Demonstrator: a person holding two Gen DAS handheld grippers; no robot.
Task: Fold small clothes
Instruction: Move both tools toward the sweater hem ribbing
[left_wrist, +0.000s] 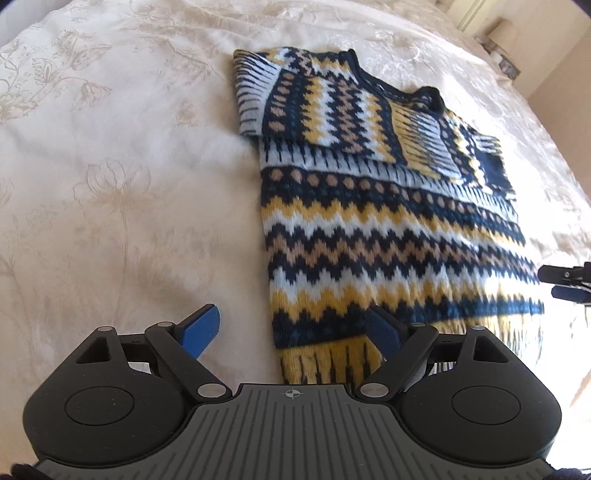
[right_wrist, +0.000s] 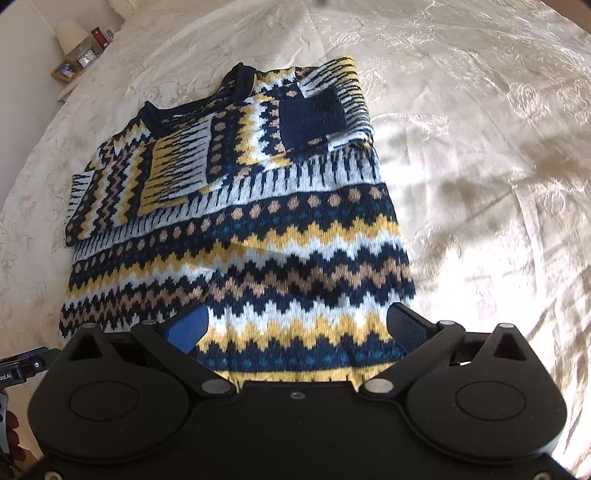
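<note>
Now both sleeves across the sweater (right_wrist: 236, 236), left gripper (left_wrist: 291, 330) and right gripper (right_wrist: 297, 328) wide apart, empty.

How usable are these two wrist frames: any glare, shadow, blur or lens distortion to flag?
Left wrist view: strong fisheye bowing; the navy, yellow and white zigzag-knit sweater blurs toward its fringed hem, and sunlight washes out the lower right. Right wrist view: glare bleaches the cream floral bedspread at right, where soft shadows fall; the sweater is sharper far than near; both views vignette at the corners.

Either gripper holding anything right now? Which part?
Nothing held. Left gripper and right gripper are both open above the sweater hem.
</note>
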